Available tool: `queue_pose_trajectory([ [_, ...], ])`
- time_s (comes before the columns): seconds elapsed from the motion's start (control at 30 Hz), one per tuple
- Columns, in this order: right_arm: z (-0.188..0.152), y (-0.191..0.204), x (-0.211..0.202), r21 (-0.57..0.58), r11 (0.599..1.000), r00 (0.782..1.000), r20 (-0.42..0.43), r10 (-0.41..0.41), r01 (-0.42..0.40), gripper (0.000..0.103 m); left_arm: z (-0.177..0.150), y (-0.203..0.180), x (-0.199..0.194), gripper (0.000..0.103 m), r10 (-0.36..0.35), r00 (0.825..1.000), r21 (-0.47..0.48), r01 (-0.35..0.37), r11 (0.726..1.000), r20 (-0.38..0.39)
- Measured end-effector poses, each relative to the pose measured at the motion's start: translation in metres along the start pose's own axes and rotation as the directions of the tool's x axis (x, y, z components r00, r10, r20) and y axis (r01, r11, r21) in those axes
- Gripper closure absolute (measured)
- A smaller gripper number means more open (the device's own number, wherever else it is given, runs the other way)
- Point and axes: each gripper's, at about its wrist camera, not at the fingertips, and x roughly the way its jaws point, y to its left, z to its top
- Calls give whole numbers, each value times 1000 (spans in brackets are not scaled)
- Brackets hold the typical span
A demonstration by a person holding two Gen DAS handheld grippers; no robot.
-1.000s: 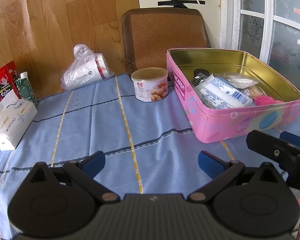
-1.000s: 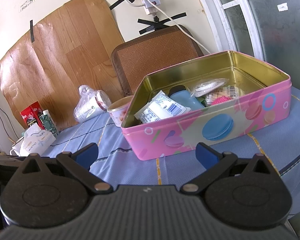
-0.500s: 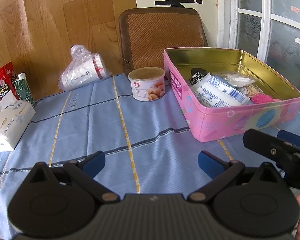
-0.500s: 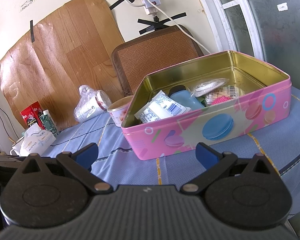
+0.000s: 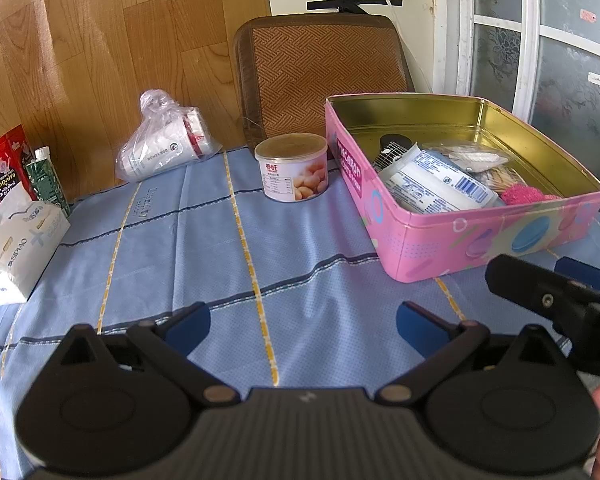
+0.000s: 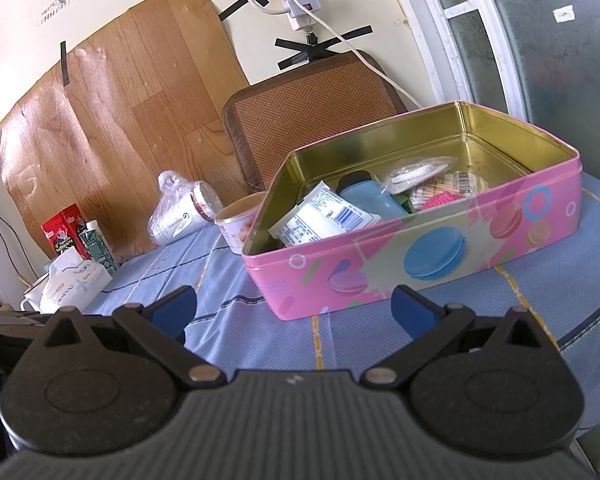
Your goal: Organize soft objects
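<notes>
A pink tin box (image 5: pixel 480 240) (image 6: pixel 420 256) stands open on the blue tablecloth. It holds a white wrapped pack (image 5: pixel 432 184) (image 6: pixel 320 220), a pink knitted item (image 5: pixel 526 196) (image 6: pixel 440 202), a clear bag (image 6: pixel 416 170) and other small things. My left gripper (image 5: pixel 302 326) is open and empty, low over the cloth in front of the tin. My right gripper (image 6: pixel 294 310) is open and empty, close to the tin's front wall; it also shows at the right edge of the left wrist view (image 5: pixel 556 292).
A round can (image 5: pixel 294 168) stands left of the tin. A plastic bag of paper cups (image 5: pixel 164 148) lies at the back. A tissue pack (image 5: pixel 20 240), a red packet (image 5: pixel 4 164) and a green carton (image 5: pixel 46 178) sit at the left. A chair back (image 5: pixel 320 76) rises behind the table.
The left gripper has shifted slightly, so the scene slid a little leftward in its view. The right gripper has not moved. Both stay open.
</notes>
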Motion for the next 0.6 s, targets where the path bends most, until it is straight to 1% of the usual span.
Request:
queue_pose_trajectory([
  [0.33,1,-2,-2,4,1000,1000,3,2,-2,0,0,1,1,0,-10,1000,-1,10,1000,-4],
  [0.6,1,-2,-3,8,1000,1000,8,0,0,0,0,-1,-3,0,-22,999,25,22,999,26],
])
